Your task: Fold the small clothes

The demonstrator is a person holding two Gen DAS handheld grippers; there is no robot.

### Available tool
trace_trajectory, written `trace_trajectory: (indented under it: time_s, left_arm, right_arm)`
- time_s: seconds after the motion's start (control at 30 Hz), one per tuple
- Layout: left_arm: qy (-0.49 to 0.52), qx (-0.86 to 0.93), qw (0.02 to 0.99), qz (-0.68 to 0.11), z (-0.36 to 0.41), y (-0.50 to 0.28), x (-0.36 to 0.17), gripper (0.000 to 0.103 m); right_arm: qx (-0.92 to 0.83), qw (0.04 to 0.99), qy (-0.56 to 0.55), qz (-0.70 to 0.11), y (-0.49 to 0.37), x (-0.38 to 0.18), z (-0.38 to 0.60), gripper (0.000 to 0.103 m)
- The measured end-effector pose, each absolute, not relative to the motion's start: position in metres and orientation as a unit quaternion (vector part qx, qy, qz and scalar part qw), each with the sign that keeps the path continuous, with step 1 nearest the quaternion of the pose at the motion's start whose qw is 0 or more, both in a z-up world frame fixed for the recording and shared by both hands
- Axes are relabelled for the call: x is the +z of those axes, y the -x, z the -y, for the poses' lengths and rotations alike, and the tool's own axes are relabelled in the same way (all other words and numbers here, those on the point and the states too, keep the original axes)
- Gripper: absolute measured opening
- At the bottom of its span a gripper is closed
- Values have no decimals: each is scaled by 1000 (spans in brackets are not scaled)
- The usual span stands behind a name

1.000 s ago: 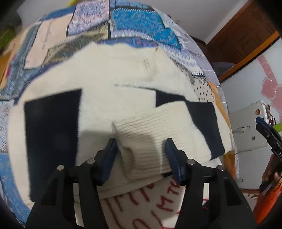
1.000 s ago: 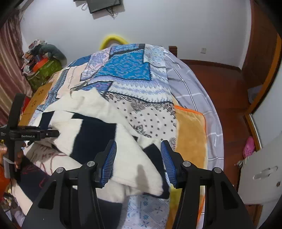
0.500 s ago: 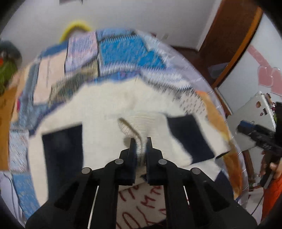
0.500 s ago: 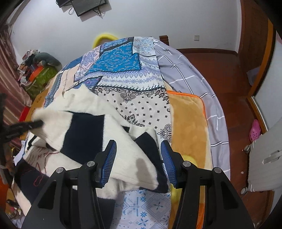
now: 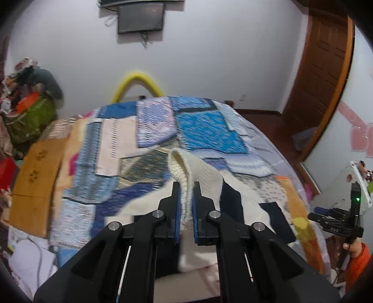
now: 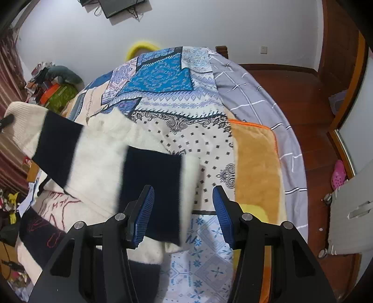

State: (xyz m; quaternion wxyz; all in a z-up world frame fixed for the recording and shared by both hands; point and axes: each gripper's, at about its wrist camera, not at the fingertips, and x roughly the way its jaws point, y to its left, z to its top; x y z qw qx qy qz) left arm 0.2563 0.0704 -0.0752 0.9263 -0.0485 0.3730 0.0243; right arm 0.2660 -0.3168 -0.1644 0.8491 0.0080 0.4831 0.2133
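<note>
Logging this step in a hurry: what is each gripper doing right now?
Left gripper: closed on the ribbed cuff of the cream and navy sweater.
Right gripper: open, holding nothing.

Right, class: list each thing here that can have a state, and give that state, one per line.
Left gripper: shut on the ribbed cuff.
Ribbed cuff: pinched, lifted off the bed.
Cream-and-navy sweater: partly folded, one sleeve raised.
Right gripper: open, holding nothing.
Patchwork bedspread: spread flat.
Wall-mounted screen: off.
</note>
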Motion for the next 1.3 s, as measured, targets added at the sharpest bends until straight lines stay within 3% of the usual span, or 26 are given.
trace_trajectory:
  time_s: [0.3,0.83,1.1,1.2,1.3]
  left_arm:
    - [38,81,920,-381,-121,-246,-94,8]
    - [89,102,864,-484,-174,-232,-209,8]
    - [94,91,843,-521,-174,-227,-241,10]
    - [102,96,838,-528,-178,-228,-246,17]
    - [109,105,831,-535,-187,-231,-246,39]
  right_arm:
    - [230,836,1,-498,-262,-174,288,48]
    - [245,824,30,-511,-254,-182,249,49]
    - [248,819,32,-517,-253,-187,241,52]
    - [248,821,34,-513,-254,-187,239,59]
    - [247,821,33,-513,-256,-188,239,59]
